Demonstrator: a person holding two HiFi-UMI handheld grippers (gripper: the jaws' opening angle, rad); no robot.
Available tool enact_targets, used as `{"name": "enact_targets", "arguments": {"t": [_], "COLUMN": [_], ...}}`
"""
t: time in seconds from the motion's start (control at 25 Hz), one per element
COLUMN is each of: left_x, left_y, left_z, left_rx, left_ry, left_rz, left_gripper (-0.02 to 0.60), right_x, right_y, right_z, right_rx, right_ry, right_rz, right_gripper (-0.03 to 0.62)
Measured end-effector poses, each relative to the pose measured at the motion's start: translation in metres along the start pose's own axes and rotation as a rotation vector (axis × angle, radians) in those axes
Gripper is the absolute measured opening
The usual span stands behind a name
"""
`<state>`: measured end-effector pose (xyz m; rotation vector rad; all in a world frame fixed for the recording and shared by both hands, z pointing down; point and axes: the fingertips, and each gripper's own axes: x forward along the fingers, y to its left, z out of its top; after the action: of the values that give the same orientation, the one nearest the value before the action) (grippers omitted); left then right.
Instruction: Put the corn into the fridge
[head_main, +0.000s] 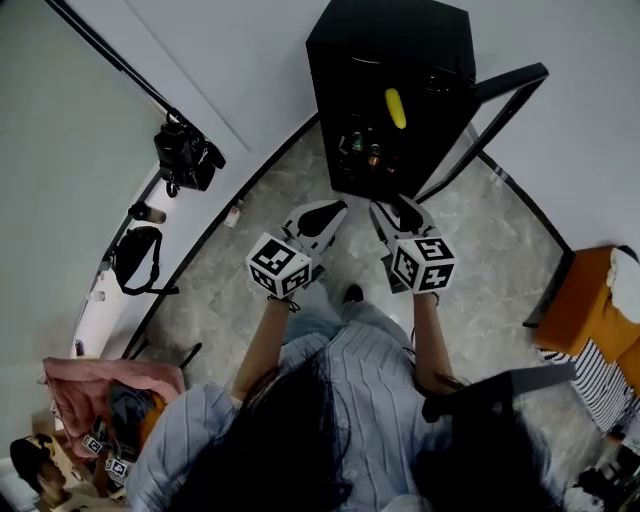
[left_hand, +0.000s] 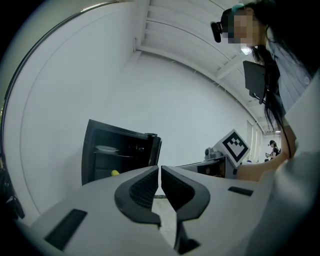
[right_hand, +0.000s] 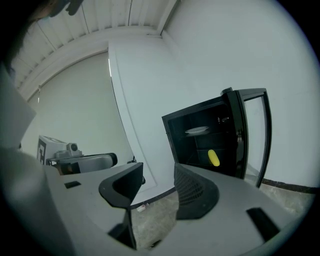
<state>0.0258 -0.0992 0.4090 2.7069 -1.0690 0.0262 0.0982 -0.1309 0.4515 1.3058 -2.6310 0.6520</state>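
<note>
No word, brand or number can be read anywhere. The only printed signs are black-and-white square markers (patterns, not letters) on the left cube and the right cube.

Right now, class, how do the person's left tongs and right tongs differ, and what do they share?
The left tongs have their jaws together; the right tongs have theirs apart. In the left gripper view the open fridge stands to the left of the tongs; in the right gripper view, to the right. Both tongs are empty and face the fridge, where the corn already lies.
</note>
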Motion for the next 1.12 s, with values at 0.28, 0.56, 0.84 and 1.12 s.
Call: {"name": "enact_targets", "arguments": {"t": [0.28, 0.56, 0.84, 1.12], "left_x": [-0.016, -0.057, -0.121, -0.174], "left_y": [0.000, 0.008, 0.010, 0.003], "left_z": [-0.002, -0.005, -0.007, -0.035], "left_rx": [0.018, 0.053, 0.047, 0.013], "left_ry": [0.046, 0.088, 0.069, 0.085], "left_rz": [-0.010, -0.033, -0.080, -0.133], "left_gripper": [0.009, 0.009, 0.008, 0.008], "right_x": [0.003, 0.003, -0.005, -0.021], "right_y": [0.009, 0.040, 0.109, 0.168], "right_z": [0.001, 0.003, -0.021, -0.057], "right_rx": [0.002, 0.001, 0.013, 0.018], "right_ry": [-0.013, -0.050, -0.058, -0.037], "right_rz": [-0.024, -0.073, -0.100, -0.132], "right_gripper": [0.190, 0.170, 0.146, 0.137]}}
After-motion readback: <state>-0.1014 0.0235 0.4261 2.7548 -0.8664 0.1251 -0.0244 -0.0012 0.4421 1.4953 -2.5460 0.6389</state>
